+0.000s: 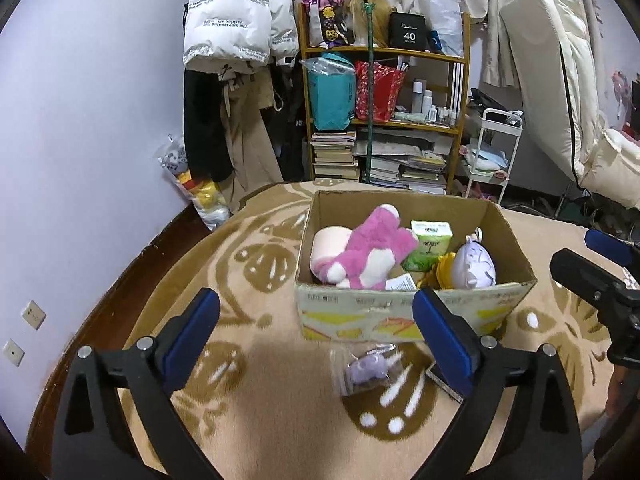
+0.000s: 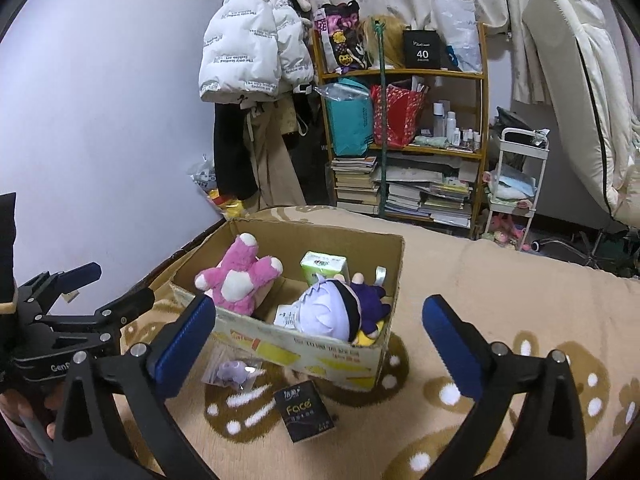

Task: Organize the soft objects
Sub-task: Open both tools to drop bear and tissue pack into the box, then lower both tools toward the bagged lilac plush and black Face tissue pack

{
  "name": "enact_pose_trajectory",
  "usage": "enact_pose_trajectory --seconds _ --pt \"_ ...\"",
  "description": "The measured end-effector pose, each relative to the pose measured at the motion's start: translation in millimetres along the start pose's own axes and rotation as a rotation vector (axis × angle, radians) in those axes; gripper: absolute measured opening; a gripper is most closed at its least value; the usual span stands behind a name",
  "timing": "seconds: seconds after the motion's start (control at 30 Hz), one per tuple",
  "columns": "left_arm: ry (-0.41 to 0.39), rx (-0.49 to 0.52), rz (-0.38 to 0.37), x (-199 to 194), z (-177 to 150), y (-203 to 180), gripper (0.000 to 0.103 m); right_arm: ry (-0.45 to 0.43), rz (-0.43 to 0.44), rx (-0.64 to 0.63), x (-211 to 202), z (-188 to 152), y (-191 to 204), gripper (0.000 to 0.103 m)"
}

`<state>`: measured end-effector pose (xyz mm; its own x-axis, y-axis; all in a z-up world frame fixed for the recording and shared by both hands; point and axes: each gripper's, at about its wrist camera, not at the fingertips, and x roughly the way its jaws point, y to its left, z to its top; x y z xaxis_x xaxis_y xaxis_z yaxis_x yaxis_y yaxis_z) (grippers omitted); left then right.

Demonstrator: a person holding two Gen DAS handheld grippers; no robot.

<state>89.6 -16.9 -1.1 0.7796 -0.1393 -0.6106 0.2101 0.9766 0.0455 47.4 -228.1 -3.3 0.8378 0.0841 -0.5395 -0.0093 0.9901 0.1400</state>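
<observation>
A cardboard box (image 1: 400, 312) (image 2: 320, 350) stands on a beige patterned blanket (image 1: 260, 420). Inside lie a pink plush bear (image 1: 372, 252) (image 2: 240, 276), a green tissue pack (image 1: 430, 244) (image 2: 324, 266), a lavender-haired plush doll (image 1: 476, 266) (image 2: 332, 314) and a pale pink roll (image 1: 328, 242). In front of the box lie a small purple plush in a clear bag (image 1: 370, 370) (image 2: 234, 372) and a black "Face" tissue pack (image 2: 304, 410). My left gripper (image 1: 316, 336) hangs wide open over the bagged plush, nothing between its pads. My right gripper (image 2: 320, 340) is also wide open and empty, before the box's near wall.
A wooden shelf (image 1: 384, 92) with books, bags and bottles stands behind the bed, with hanging jackets (image 1: 240, 20) to its left and a white trolley (image 1: 492, 148) to its right. A folded mattress (image 2: 580, 80) leans at the far right. A lilac wall (image 1: 80, 120) runs along the left.
</observation>
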Motion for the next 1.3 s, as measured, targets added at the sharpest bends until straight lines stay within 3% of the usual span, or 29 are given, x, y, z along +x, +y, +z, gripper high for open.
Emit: enact_pose_trajectory --seconds 0.57,1.3 --pt "0.086 -0.003 0.003 -10.3 -20.0 7.7 0.097 0.019 -0.024 -0.007 -22.2 -21.8 -0.3 0.103" --pt "0.244 -0.035 -0.033 65.8 -24.8 4.8 0.097 0.149 -0.088 -0.075 36.0 -45.3 5.8 0.103"
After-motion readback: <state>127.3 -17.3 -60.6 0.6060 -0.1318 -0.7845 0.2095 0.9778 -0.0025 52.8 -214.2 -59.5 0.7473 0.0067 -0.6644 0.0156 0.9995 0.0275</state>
